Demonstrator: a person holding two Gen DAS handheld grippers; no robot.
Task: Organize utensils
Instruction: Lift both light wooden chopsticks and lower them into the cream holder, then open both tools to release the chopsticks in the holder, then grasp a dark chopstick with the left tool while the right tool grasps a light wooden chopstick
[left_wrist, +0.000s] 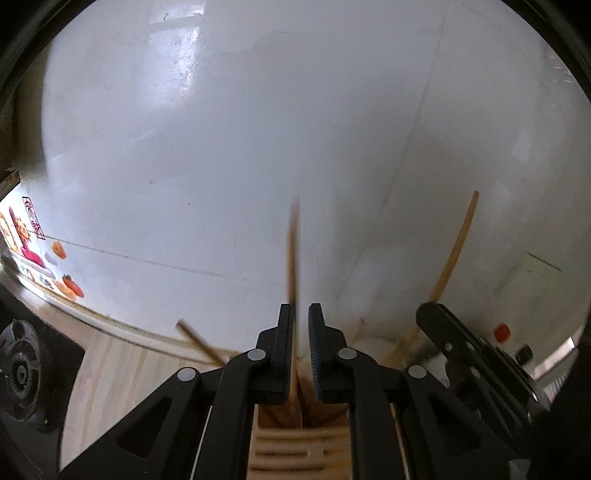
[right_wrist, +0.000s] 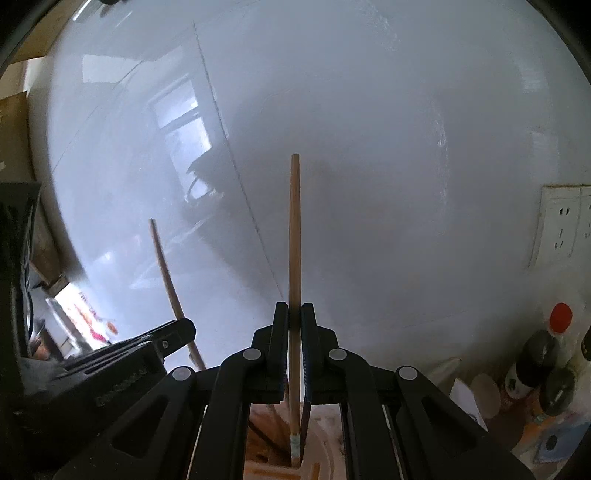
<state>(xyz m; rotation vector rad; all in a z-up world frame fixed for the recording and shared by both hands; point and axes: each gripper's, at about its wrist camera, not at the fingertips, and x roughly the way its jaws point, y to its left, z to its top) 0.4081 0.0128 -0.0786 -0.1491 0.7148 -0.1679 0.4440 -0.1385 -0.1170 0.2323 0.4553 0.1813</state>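
My left gripper (left_wrist: 301, 314) stands slightly open around a blurred wooden chopstick (left_wrist: 293, 254) that leans against its left pad and points up at the white wall. Below it is a wooden utensil holder (left_wrist: 291, 443) with slots. My right gripper (right_wrist: 294, 314) is shut on a second wooden chopstick (right_wrist: 294, 229), held upright, its lower tip in a holder compartment (right_wrist: 295, 459). The left gripper (right_wrist: 155, 350) shows at the left of the right wrist view with its chopstick (right_wrist: 166, 273). The right gripper (left_wrist: 461, 350) and its chopstick (left_wrist: 456, 251) show at the right of the left wrist view.
A white tiled wall (left_wrist: 258, 147) fills both views. Another chopstick (left_wrist: 199, 341) lies on the wooden counter at lower left. A wall socket (right_wrist: 561, 225) is at right. A red-capped bottle (right_wrist: 557, 332) and dark jars (right_wrist: 539, 350) stand at lower right.
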